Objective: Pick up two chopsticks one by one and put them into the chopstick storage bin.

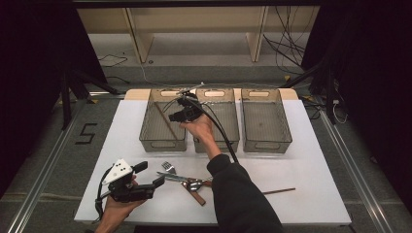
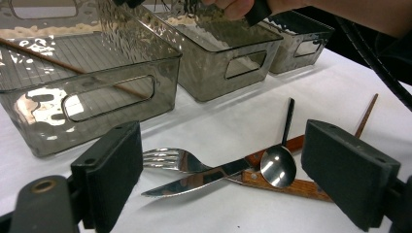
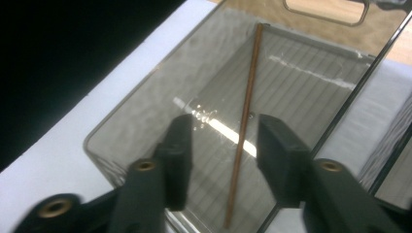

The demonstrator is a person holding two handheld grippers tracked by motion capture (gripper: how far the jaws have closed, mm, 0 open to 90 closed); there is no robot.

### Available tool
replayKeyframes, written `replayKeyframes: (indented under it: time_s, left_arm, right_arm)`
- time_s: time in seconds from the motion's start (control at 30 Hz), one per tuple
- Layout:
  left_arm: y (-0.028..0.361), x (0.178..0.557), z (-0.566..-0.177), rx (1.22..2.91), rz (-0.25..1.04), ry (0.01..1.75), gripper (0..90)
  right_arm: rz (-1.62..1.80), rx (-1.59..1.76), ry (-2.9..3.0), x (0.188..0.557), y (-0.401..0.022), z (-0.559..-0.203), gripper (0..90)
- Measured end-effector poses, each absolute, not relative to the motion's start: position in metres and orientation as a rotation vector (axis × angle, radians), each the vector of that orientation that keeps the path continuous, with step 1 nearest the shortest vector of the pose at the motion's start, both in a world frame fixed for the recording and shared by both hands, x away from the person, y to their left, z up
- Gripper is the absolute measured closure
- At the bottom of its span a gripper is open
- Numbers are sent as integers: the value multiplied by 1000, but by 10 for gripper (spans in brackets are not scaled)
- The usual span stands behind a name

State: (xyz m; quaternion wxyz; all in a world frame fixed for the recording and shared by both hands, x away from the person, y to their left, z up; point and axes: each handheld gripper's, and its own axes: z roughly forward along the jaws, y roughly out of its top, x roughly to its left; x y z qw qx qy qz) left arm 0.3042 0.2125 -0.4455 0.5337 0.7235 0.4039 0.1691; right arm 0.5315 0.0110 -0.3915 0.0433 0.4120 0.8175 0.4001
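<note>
A brown chopstick (image 3: 248, 116) lies slantwise on the floor of the left smoky bin (image 1: 145, 127). My right gripper (image 1: 180, 114) hovers open over that bin; in the right gripper view its jaws (image 3: 223, 145) straddle the chopstick from above without touching it. My left gripper (image 1: 151, 174) is open low at the table's front left, pointing at a cutlery pile. The pile holds a fork (image 2: 170, 159), a knife (image 2: 194, 180), a spoon (image 2: 278, 166) and a wooden-handled piece (image 2: 296, 188). The left gripper (image 2: 228, 170) has nothing between its pads.
Three smoky plastic bins stand in a row at the back; the middle bin (image 1: 228, 127) and the right bin (image 1: 266, 121) look bare. A second chopstick (image 1: 279, 191) lies on the white table (image 1: 311, 160) at the front right. The person's right forearm crosses the table's middle.
</note>
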Motion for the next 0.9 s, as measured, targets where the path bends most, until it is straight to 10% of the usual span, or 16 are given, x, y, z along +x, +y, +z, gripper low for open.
replayKeyframes:
  time_s: [0.9]
  left_arm:
    - [211, 305, -447, 1733, 398, 968, 146]
  right_arm:
    - [1291, 903, 2558, 457, -101, -347, 334]
